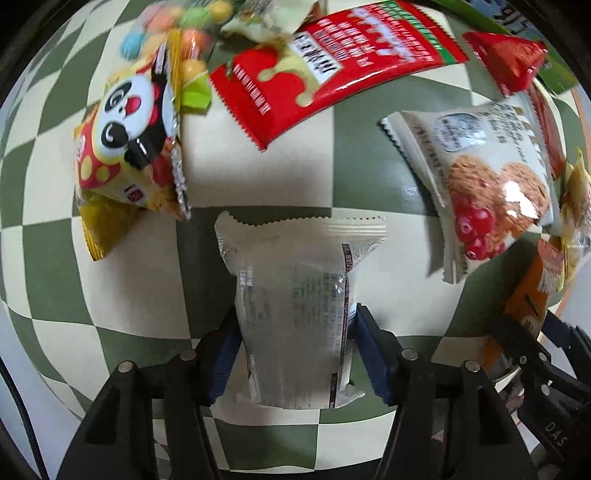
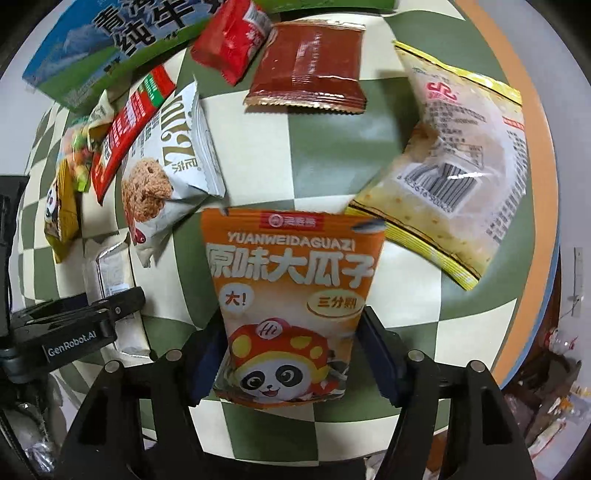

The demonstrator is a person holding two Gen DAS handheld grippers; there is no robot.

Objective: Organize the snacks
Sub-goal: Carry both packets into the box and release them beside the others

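Seen from the left wrist, the left hand-held gripper [image 1: 295,354] points down at the green-and-cream checked tabletop [image 1: 369,140], and a silver-white packet [image 1: 295,306] lies back side up between its blue pads [image 1: 371,360]. The pads stand close along the packet's two long edges; whether they touch it is hard to tell, since the packet lies flat on the tabletop and its edges are blurred. To the left of this hand-held gripper and farther ahead lies a yellow panda packet [image 1: 125,144], and beyond that a clear bag of coloured sweets [image 1: 177,33]. Straight ahead is a long red wrapper [image 1: 325,70], and ahead to the right a white cookie packet [image 1: 491,184] with red berries on it. From the right wrist, the right hand-held gripper [image 2: 291,354] also points down, with an orange sunflower-seed packet [image 2: 291,288] lying face up between its pads, which stand just off the packet's sides with a slight gap on each, jaws moderately wide. Ahead on its left sits a blue-and-green milk carton [image 2: 110,48], ahead a dark red-brown sachet [image 2: 310,66], and to the right a yellow-edged packet [image 2: 454,170] showing a barcode.
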